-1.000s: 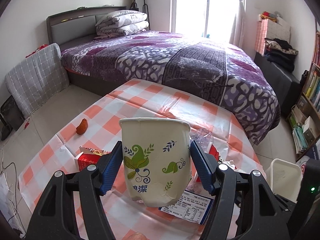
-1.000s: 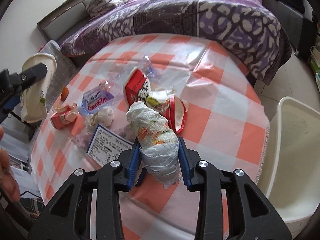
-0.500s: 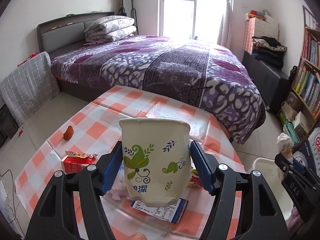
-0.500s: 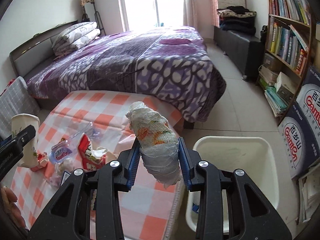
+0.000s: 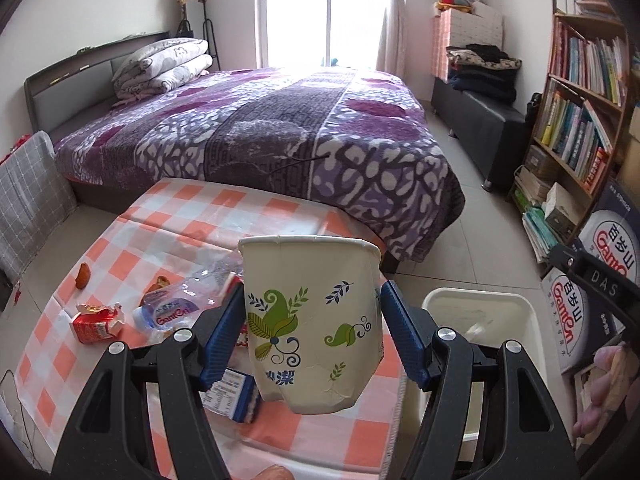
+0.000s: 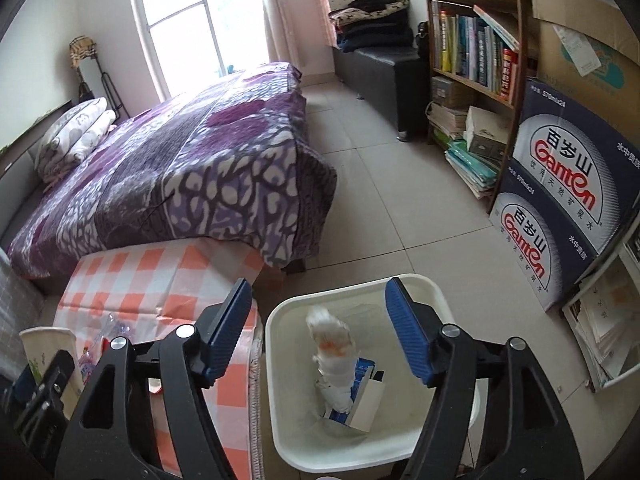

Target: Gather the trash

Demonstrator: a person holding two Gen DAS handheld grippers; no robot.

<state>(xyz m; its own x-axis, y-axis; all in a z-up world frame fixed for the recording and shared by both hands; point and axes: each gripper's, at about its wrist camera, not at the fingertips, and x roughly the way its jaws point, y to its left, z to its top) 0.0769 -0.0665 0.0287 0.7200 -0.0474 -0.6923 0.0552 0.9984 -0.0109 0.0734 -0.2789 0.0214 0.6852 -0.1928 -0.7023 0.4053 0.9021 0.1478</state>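
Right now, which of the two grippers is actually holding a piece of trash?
The left gripper: it is shut on the paper cup with green leaf print. The right gripper is open above the white bin, the crumpled wrapper blurred below it.

The checked-cloth table [image 5: 192, 224] carries litter — a red carton [image 5: 94, 322] left of a crushed water bottle [image 5: 180, 308], a barcode-labelled packet [image 5: 230, 396] nearer than the bottle. A white bin [image 6: 360, 452] stands on the tiled floor [image 6: 400, 208] — just beside the table's edge.
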